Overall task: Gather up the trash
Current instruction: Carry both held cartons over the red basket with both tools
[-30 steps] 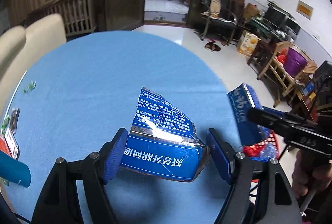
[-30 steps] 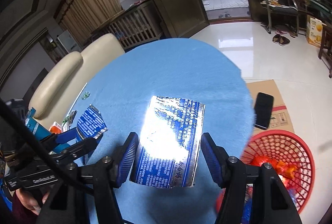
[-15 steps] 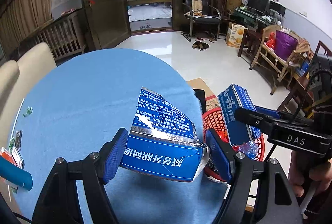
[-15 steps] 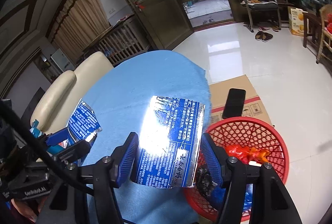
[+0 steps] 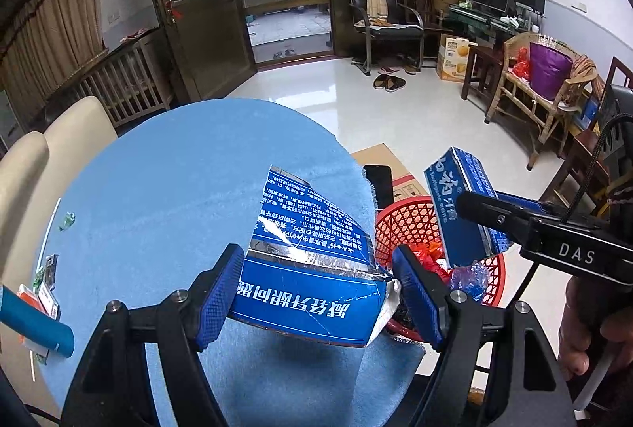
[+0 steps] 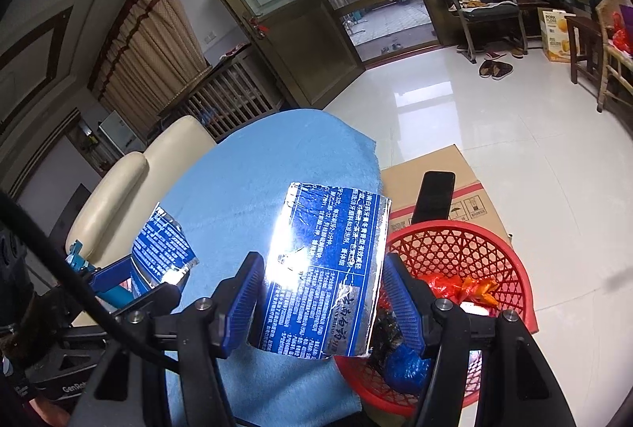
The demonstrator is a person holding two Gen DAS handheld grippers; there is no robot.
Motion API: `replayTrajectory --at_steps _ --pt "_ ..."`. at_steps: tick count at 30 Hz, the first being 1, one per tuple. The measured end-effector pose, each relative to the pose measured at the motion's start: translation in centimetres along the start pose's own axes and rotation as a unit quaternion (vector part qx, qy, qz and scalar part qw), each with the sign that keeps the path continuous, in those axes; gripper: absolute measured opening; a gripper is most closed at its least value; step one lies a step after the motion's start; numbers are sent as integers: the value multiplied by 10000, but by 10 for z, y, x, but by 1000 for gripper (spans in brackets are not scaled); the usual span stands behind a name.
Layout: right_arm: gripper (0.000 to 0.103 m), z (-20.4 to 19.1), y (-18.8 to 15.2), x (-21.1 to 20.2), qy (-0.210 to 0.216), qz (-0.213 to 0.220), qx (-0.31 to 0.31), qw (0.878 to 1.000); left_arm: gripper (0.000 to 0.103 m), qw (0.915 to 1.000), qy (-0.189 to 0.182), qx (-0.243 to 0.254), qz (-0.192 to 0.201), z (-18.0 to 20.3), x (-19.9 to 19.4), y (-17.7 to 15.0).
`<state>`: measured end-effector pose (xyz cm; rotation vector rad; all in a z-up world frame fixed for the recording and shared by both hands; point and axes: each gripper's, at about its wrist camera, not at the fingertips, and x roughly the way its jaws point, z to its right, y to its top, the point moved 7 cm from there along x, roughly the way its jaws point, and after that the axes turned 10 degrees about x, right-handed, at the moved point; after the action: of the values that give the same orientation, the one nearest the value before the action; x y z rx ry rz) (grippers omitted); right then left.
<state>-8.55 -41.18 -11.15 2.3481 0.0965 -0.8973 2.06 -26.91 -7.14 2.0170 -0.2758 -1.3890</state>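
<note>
Fingers (image 5: 225, 292) pinch blue carton (image 5: 312, 268) w/ red basket (image 5: 415, 221) beside table (image 5: 178, 189)

The red basket (image 6: 470, 249) stood open on top, just beside the blue table (image 6: 253, 166); a phone (image 6: 435, 197) lay behind it.

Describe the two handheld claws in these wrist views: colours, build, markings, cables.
Both match: the left claw and the right claw have black angular plastic frames with silver screw heads and two blue fingers faced in cross-hatched rubber. Seen from the left view, the right claw's black body bears white "DAS" lettering, and a black braided cable loops above it. No sleeve is clearly visible.
</note>
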Motion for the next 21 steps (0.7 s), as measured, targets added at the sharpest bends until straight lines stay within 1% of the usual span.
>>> replayTrajectory --at_steps 9,16,21 --pt "65 6 -6 -6 -2 -14 14 10000 78 9997 233 4 49 3 -8 1" --pt "65 2 -9 -3 12 -58 -39 10000 78 9991 396 -141 59 1 -13 -4" --pt "65 1 -11 0 13 -102 -96 9999 78 9988 439 -218 62 -2 -15 -7"
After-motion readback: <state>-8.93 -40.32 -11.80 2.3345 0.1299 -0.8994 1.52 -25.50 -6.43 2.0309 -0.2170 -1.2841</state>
